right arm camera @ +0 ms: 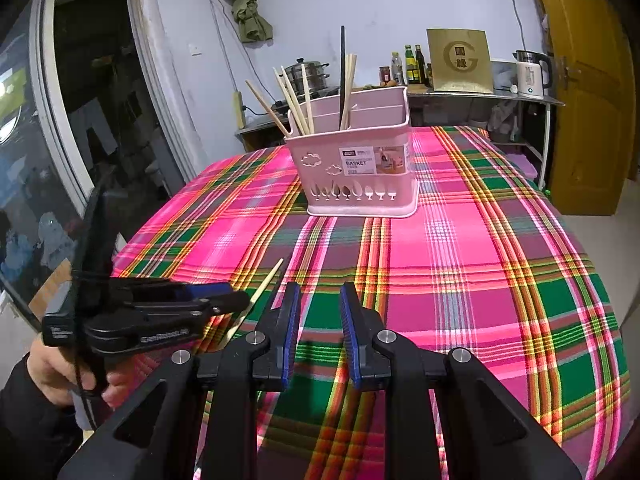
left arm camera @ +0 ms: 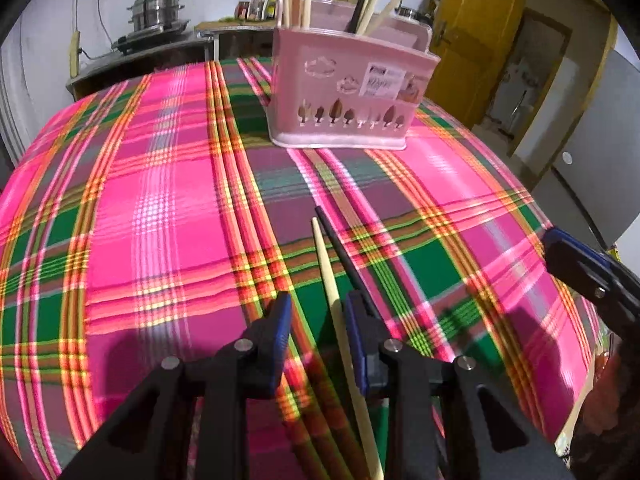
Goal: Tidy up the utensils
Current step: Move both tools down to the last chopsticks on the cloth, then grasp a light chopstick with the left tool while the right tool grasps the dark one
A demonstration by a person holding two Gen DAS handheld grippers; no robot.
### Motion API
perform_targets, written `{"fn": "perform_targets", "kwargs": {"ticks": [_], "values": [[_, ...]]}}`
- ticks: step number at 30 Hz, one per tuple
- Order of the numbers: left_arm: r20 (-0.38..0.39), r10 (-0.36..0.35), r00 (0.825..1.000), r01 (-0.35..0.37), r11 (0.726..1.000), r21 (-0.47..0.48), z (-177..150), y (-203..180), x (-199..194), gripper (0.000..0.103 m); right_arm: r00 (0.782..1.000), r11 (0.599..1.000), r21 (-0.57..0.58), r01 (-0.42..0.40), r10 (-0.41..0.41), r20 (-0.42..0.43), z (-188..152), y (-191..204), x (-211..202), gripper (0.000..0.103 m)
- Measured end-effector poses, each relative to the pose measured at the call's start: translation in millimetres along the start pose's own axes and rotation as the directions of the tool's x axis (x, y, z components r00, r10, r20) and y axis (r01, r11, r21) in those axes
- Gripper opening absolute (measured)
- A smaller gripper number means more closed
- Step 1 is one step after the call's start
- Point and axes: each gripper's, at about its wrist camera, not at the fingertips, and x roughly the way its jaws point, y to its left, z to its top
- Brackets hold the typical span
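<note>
A pink utensil basket (left arm camera: 344,96) stands at the far side of the plaid tablecloth (left arm camera: 160,220), also in the right wrist view (right arm camera: 356,172). It holds several wooden chopsticks and a black one. A wooden chopstick (left arm camera: 340,328) and a black chopstick (left arm camera: 340,256) lie on the cloth between the fingers of my left gripper (left arm camera: 318,312), which is open around them. In the right wrist view the left gripper (right arm camera: 224,300) sits low at the left over the wooden chopstick (right arm camera: 266,284). My right gripper (right arm camera: 320,312) is open and empty above the cloth; it shows at the right edge of the left wrist view (left arm camera: 576,256).
A counter behind the table carries a steel steamer pot (left arm camera: 158,10), bottles (right arm camera: 412,64) and a white kettle (right arm camera: 532,74). A yellow door (right arm camera: 588,80) is at the right. The table edge drops off at the left (right arm camera: 120,256).
</note>
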Motion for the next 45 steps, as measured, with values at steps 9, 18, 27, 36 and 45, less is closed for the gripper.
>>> {"fn": "perform_targets", "kwargs": {"ticks": [9,18,27,36,45], "values": [[0.005,0.091,0.996,-0.091,0.992,0.092,9.3,-9.0,7.6,0.02,1.0,1.0,0.007,-0.002,0.002,-0.006,0.3,-3.5,3.8,0.021],[-0.017,0.13,0.991,-0.127,0.982,0.143,5.3,14.2,-1.0,0.006,1.0,1.0,0.004,-0.008,0.008,-0.013,2.4,-3.0,6.5,0.021],[-0.05,0.141,0.989,-0.137,0.988,0.07,8.2,39.2,-4.0,0.007,0.998,0.999,-0.032,-0.024,0.022,-0.06,8.1,15.2,27.3,0.021],[-0.073,0.122,0.99,-0.115,0.989,0.095,28.7,38.7,12.4,0.014,0.994,0.999,-0.043,-0.021,0.016,-0.108,11.6,24.4,47.7,0.021],[-0.076,0.117,0.99,-0.11,0.99,0.091,27.0,48.7,7.6,0.007,0.982,0.997,-0.071,-0.019,0.005,-0.191,19.6,36.0,82.7,0.021]]}}
